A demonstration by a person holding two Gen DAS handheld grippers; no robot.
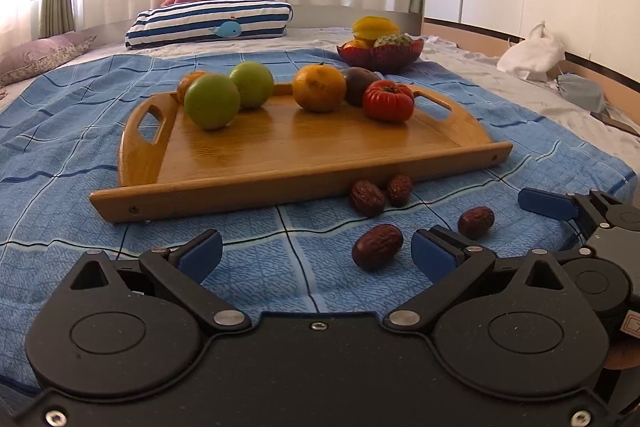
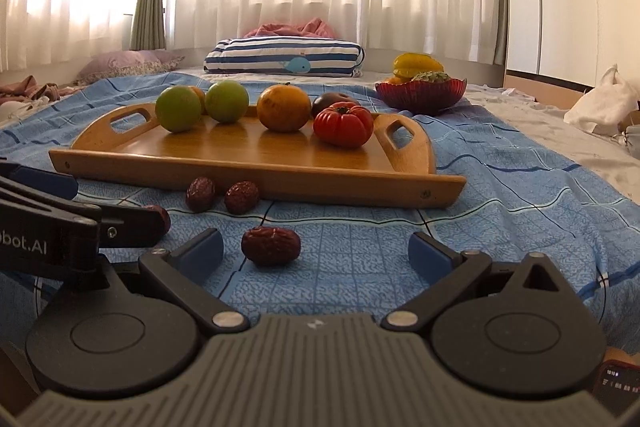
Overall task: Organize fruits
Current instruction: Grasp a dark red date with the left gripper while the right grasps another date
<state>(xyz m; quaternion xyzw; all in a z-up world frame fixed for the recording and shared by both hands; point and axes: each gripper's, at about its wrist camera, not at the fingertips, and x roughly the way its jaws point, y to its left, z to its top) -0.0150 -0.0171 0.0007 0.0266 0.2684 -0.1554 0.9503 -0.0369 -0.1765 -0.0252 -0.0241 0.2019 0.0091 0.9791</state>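
Bed spread with a blue checked blanket (image 1: pixel 80 155). Wooden tray (image 1: pixel 304 147) at centre, carrying two green apples (image 1: pixel 212 101), an orange (image 1: pixel 319 87), a dark plum (image 1: pixel 357 85) and a ribbed red tomato (image 1: pixel 388 100) along its far edge. Red bowl (image 1: pixel 380 55) of fruit at 1 o'clock beyond the tray. Striped whale pillow (image 1: pixel 208 21) at 12 o'clock. Left tool (image 1: pixel 316 251) low over the blanket, jaws wide apart, gripping nothing. Right tool (image 2: pixel 316 249) likewise apart and empty. Four red dates on the blanket at 6 o'clock from the tray: two (image 1: pixel 367 198) against its near rim, one (image 1: pixel 377 246) between the left tool's fingers, one (image 1: pixel 476 222) just beyond them.
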